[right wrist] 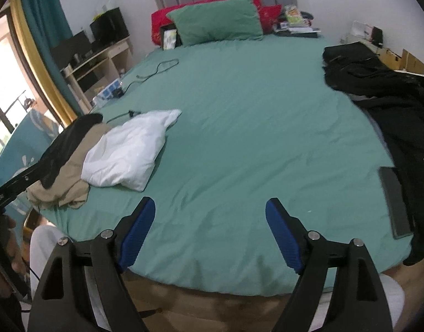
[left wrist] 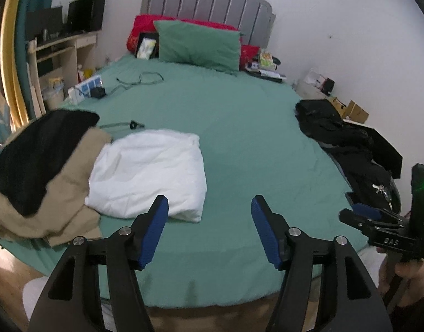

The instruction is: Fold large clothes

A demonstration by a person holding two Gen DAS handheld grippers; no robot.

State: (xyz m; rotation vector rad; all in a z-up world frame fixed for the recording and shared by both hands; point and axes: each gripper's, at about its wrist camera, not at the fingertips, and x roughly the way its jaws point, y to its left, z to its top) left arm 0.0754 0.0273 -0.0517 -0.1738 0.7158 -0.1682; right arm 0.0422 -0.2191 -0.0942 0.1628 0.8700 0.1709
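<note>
A folded white garment (left wrist: 148, 171) (right wrist: 126, 155) lies on the green bed sheet (left wrist: 239, 127) (right wrist: 253, 124), left of centre. Beside it on the left sits a tan garment (left wrist: 65, 210) (right wrist: 70, 177) with a black one (left wrist: 37, 155) (right wrist: 68, 141) on top. A heap of black clothes (left wrist: 341, 132) (right wrist: 377, 88) covers the bed's right edge. My left gripper (left wrist: 209, 199) hangs open above the sheet's near edge, just right of the white garment, with nothing between its pads. My right gripper (right wrist: 210, 201) is open and empty too, over the bare sheet near the foot.
A green pillow (left wrist: 198, 44) and red cushions lean on the grey headboard. A cable (left wrist: 140, 78) and charger lie far left. A dark flat slab (right wrist: 395, 202) rests by the black heap. A desk with shelves (left wrist: 59, 47) stands left of the bed. Wooden floor lies below.
</note>
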